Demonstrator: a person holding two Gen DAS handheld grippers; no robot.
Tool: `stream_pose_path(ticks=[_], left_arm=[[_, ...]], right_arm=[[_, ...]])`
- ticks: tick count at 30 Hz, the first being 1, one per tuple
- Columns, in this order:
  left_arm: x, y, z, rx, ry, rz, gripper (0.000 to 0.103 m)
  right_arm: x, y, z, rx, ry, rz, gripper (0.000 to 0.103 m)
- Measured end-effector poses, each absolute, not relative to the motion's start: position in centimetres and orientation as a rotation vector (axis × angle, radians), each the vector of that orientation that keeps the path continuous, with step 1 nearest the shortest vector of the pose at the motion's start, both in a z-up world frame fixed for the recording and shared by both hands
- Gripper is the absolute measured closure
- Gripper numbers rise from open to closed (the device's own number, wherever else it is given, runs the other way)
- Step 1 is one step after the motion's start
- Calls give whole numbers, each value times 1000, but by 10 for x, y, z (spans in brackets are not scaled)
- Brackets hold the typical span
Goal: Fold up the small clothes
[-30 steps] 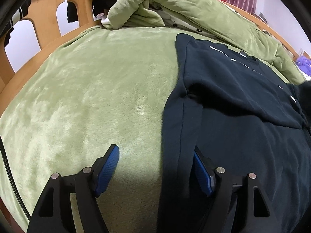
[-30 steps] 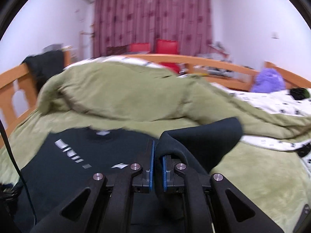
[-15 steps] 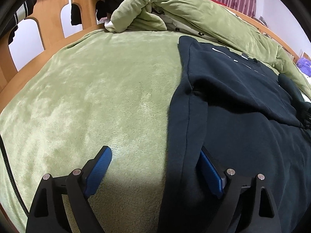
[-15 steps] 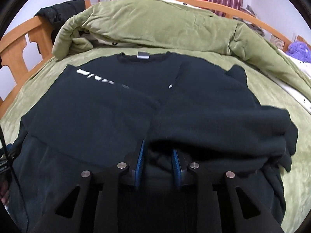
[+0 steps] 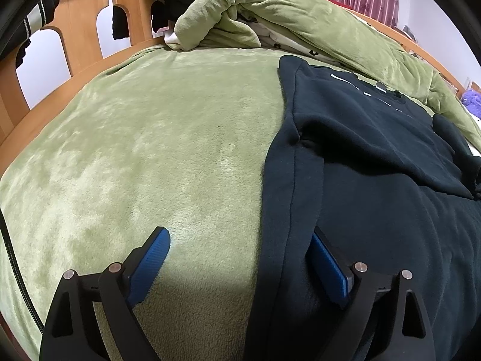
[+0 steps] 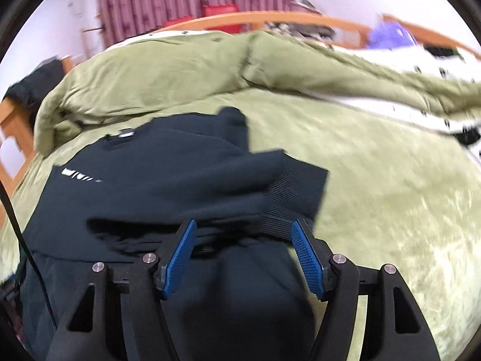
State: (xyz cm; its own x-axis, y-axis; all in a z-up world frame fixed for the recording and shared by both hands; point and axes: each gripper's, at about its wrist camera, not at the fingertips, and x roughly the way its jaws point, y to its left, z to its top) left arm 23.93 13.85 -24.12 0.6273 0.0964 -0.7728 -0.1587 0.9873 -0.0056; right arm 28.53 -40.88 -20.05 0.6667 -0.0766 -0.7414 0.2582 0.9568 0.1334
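Black sweatshirt lies collar-away — left gripper, right gripper fingers both spread, empty.

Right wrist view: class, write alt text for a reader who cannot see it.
The open right gripper hovers over a dark sweatshirt lying on a green blanket, its ribbed cuff folded across the body. A rumpled green duvet lies behind.

One dark sweatshirt lies on one green blanket. One rumpled green duvet. Two grippers.
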Motion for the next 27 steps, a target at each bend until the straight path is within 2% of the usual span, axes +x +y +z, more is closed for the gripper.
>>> stream_pose_path(ticks=[10, 14, 27], left_arm=[[241, 139, -242, -80, 887, 146, 10], [241, 139, -242, -80, 888, 146, 10], [242, 140, -242, -83, 887, 143, 9]], right_arm=[[308, -438, -243, 374, 861, -206, 38], [322, -448, -253, 452, 872, -201, 31], [330, -450, -225, 618, 715, -101, 31]])
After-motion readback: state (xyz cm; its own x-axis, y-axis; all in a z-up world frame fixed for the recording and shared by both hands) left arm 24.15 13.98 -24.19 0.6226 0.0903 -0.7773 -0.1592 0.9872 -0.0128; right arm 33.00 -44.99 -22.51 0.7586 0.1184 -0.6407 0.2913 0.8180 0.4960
